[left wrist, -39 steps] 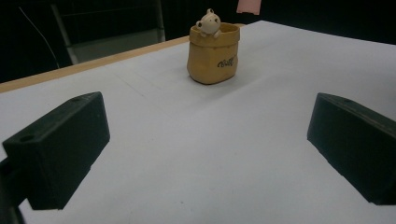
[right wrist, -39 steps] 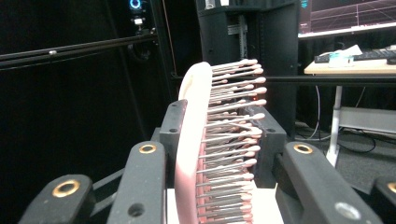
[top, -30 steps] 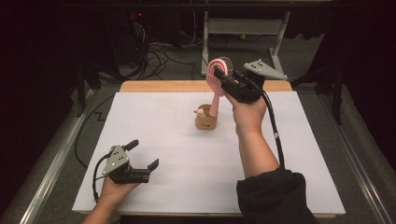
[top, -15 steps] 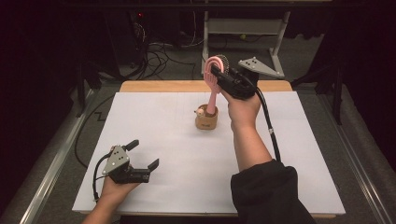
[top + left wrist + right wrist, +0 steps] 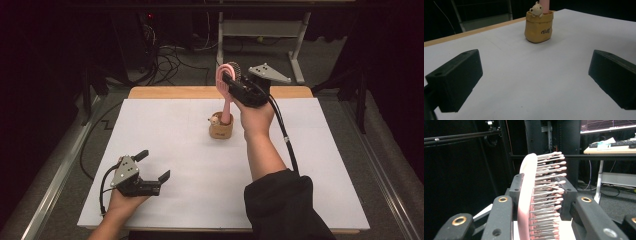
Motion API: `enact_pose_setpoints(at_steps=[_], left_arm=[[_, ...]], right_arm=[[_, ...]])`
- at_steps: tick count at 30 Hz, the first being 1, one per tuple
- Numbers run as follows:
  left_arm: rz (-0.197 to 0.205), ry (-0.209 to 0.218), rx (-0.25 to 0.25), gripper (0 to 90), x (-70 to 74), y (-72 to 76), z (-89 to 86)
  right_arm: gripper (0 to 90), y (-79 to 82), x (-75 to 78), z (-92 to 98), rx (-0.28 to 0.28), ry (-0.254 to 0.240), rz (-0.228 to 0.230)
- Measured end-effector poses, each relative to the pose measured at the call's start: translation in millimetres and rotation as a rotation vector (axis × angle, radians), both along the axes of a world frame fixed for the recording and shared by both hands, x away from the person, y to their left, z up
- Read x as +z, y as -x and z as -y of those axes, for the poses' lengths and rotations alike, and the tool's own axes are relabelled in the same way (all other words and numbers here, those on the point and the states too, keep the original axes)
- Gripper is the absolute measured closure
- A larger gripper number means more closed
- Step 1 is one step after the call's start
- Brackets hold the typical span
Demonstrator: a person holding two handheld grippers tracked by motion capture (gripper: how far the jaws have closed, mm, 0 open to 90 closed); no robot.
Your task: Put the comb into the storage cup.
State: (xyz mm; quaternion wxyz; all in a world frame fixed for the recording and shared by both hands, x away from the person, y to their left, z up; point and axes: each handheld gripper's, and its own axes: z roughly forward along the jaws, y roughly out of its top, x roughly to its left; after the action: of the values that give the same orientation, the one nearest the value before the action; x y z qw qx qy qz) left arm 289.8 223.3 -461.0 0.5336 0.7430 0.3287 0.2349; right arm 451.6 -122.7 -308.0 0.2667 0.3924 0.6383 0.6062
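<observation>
Pink plastic hairbrush [image 5: 226,92] pinched by its bristly head in the shut right tool [image 5: 231,82], handle poked down into the little tan bear pot [image 5: 221,128] on the white bench [image 5: 165,135], left tool [image 5: 153,169] open, empty.

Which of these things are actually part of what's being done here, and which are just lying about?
In use:
- pink hairbrush, clamped by the right tool
- tan bear pot, brush handle standing in it

Just about:
- left tool, open, idle
- floor cables
- metal stand behind the table
</observation>
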Motion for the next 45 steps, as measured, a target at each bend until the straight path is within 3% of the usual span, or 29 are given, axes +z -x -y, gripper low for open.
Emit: enact_pose_setpoints(at_steps=[24,45], left_arm=[[-0.003,0.0,0.002,0.0,-0.6,-0.5,-0.7],[-0.012,0.0,0.01,0.0,-3.2,-1.9,-1.4]], right_arm=[[65.6,-3.2,-24.0,-15.3,0.001,0.078,-0.008],[65.5,-4.9,-41.9,-13.5,0.011,0.09,-0.01]])
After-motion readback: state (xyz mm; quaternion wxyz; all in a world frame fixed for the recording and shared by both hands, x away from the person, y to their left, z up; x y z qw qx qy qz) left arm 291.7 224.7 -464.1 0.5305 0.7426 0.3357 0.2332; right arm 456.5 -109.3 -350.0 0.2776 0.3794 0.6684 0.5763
